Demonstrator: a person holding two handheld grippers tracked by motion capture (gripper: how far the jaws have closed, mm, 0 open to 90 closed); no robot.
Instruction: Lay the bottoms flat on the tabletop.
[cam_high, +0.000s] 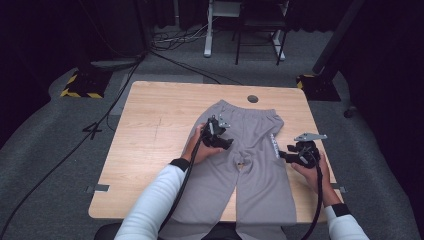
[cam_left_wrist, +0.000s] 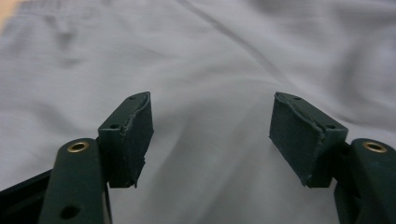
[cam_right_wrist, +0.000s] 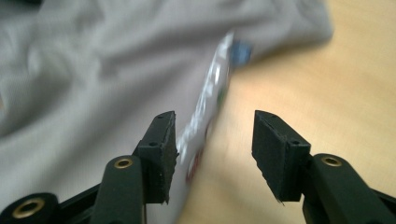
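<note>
My left gripper (cam_left_wrist: 212, 137) stands spread above fabric, pinching nothing. My right gripper (cam_right_wrist: 215, 154) is likewise spread, empty, at the printed side stripe (cam_right_wrist: 210, 107). The grey trousers (cam_high: 250, 165) lie flat on the wooden table (cam_high: 150, 130), legs overhanging its near edge.

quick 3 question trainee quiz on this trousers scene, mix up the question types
1. True or false: the grey trousers lie flat on the wooden table, waistband at the far end.
2. Which tool is over the trousers' printed side stripe? A) left tool B) right tool
3. Fill in: both tools' jaws stand ____, with nothing gripped.

Key
1. True.
2. B: the right tool is at the stripe along the trousers' edge; the left tool is over plain grey cloth near the middle.
3. Open; in both gripper views the pads are apart with no cloth pinched.
</note>
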